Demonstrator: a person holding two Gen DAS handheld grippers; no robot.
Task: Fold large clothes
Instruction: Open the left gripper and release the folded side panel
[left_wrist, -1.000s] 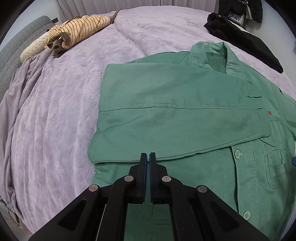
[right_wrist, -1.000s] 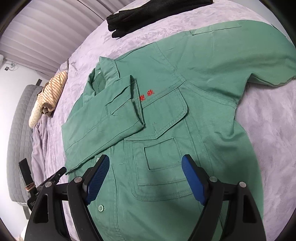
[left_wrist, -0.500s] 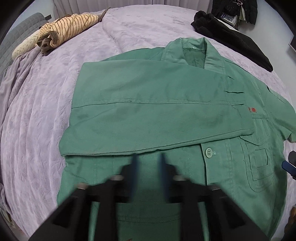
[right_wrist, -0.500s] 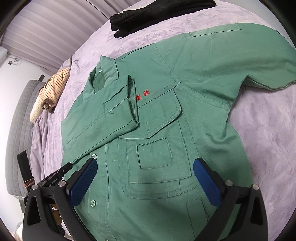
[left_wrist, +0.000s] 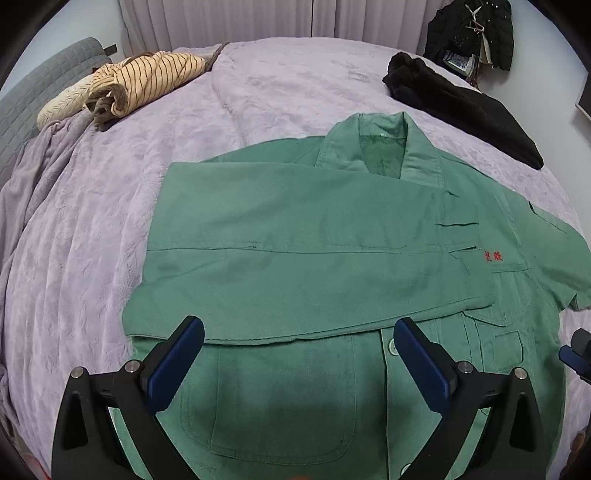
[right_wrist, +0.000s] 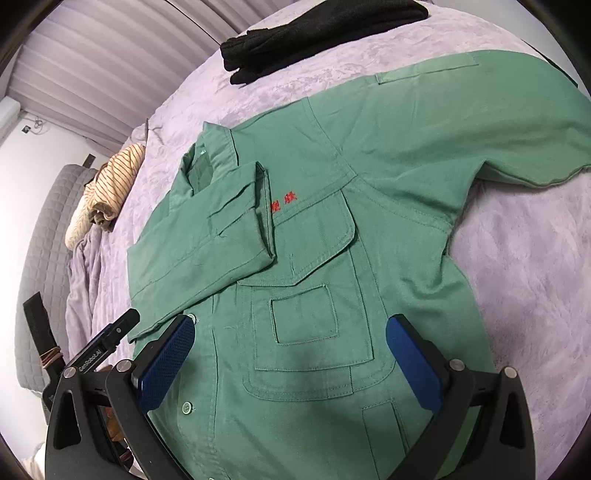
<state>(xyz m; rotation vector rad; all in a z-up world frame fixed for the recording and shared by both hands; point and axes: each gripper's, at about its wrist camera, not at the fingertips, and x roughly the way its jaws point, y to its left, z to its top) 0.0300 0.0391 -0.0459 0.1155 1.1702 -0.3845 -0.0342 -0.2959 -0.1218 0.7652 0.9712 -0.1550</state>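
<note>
Green work jacket (left_wrist: 332, 258) lies front-up on the lilac bedspread (left_wrist: 92, 240), collar toward the far side, hem nearest the grippers. One sleeve (left_wrist: 295, 266) is folded flat across the chest, its cuff ending just beside the red embroidered lettering (right_wrist: 283, 201). The other sleeve (right_wrist: 461, 110) lies spread out to the right, unfolded. Buttons and patch pockets show on the near half.

Left gripper (left_wrist: 295, 354): jaws opening, blue pads wide apart above the lower front of the jacket, nothing pinched between them. Right gripper (right_wrist: 291, 354): released, pads spread wide over the chest pocket (right_wrist: 306, 314); cloth lies beneath, not clamped. Whether either set of pads brushes the fabric is hard to judge from these angles.

Far left on the bed: a striped beige garment (left_wrist: 147, 81), rolled up, against a grey quilted headboard (left_wrist: 33, 96). Far right: a black garment (left_wrist: 461, 107) in a long heap. Pale curtains (left_wrist: 258, 18) behind the bed.
</note>
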